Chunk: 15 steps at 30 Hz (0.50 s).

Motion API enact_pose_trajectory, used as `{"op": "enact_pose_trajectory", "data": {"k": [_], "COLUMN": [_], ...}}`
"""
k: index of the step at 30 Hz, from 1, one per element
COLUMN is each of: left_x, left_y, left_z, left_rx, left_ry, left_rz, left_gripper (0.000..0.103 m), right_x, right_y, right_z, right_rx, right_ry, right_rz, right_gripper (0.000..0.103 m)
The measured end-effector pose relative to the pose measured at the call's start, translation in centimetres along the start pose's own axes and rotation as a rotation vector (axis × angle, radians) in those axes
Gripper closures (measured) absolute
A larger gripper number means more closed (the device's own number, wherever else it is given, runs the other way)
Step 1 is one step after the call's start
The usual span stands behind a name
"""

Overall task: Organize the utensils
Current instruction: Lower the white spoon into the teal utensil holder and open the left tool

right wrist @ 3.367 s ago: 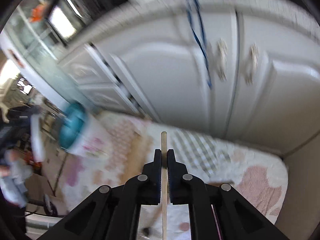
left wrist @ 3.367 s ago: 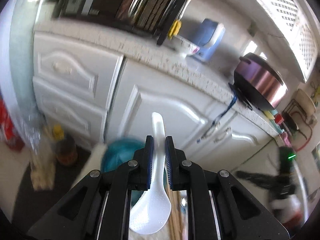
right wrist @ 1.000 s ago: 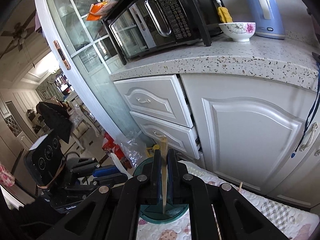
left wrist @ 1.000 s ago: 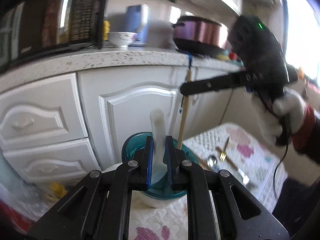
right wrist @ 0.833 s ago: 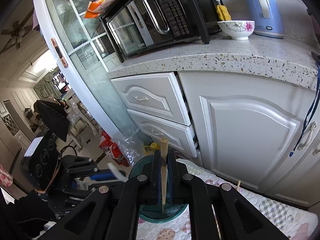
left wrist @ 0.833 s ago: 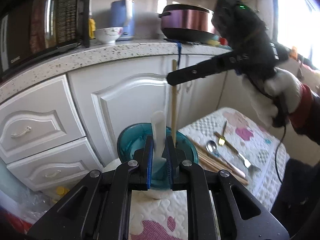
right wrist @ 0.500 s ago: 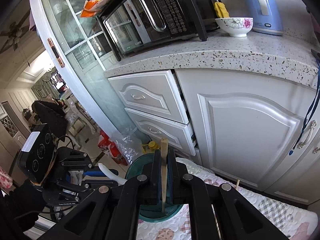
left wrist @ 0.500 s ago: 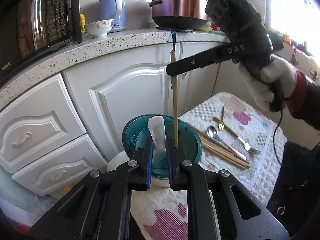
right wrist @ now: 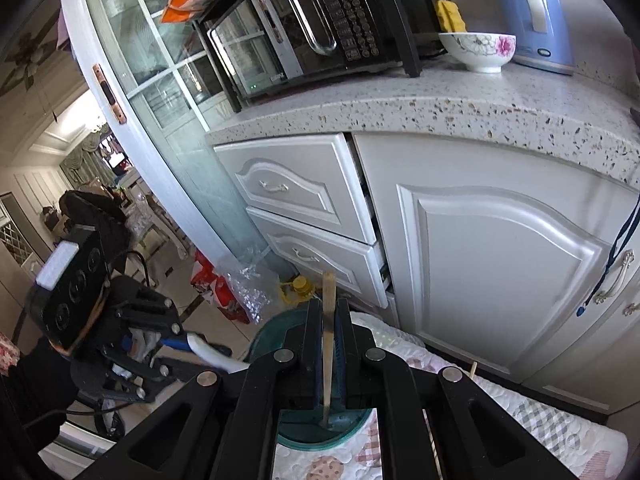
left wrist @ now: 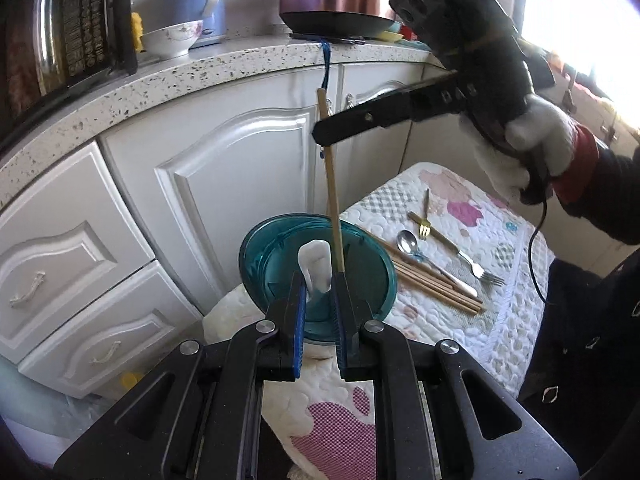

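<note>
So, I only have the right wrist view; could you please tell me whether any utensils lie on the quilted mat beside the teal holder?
Observer: Yes, several wooden chopsticks, a metal spoon, a gold fork and a silver fork lie right of the teal holder.
Operator: Thanks. How does my chopstick hang?
Observer: The right gripper pinches the chopstick near its top; it hangs almost upright, lower end inside the holder.
Operator: And the left gripper?
Observer: Shut on a white plastic spoon, handle end up over the holder's mouth.

quilted mat [left wrist: 472,320], teal holder [left wrist: 372,280], chopsticks [left wrist: 432,280], spoon [left wrist: 408,240], forks [left wrist: 472,264]
</note>
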<state>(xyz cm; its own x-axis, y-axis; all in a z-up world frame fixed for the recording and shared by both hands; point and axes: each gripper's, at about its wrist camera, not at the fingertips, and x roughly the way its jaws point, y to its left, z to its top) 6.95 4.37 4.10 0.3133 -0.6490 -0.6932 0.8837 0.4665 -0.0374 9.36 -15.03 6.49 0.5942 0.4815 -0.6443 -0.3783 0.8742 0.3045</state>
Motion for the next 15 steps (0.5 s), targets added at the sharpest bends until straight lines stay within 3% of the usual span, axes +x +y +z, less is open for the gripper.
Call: {"op": "enact_pose_trajectory", "data": {"k": [3,5,6,12,15], "left_x": [0.2,0.2,0.1,0.4,0.2], "left_y": [0.6,1.1,1.2,1.0,1.1], "left_z": [0.1,0.0,-0.1,-0.4,-0.5], "left_rx": [-0.069,-0.121,-0.138,-0.183,-0.226], "left_ry": [-0.027,-0.049,-0.062,-0.087,-0.118], "left_rz": [0.029,0.026,0.021,0.006,0.001], "left_gripper": [0.091,0.091,0.091,0.091,0.082], "right_x": [0.0,-0.1,-0.1,-0.6,-1.0], "right_y": [0.0,-0.1,-0.1,0.1,-0.7], "right_z": [0.0,0.1,0.1,-0.4,-1.0], "right_rx": [-0.003,0.002,0.006,-0.015,0.02], "right_ry": [-0.003,-0.001,0.0,0.016,0.015], "right_rz": [-0.01,-0.01,-0.007,-0.011,-0.019], "right_gripper": [0.097,0.082,0.069,0.068,0.068]}}
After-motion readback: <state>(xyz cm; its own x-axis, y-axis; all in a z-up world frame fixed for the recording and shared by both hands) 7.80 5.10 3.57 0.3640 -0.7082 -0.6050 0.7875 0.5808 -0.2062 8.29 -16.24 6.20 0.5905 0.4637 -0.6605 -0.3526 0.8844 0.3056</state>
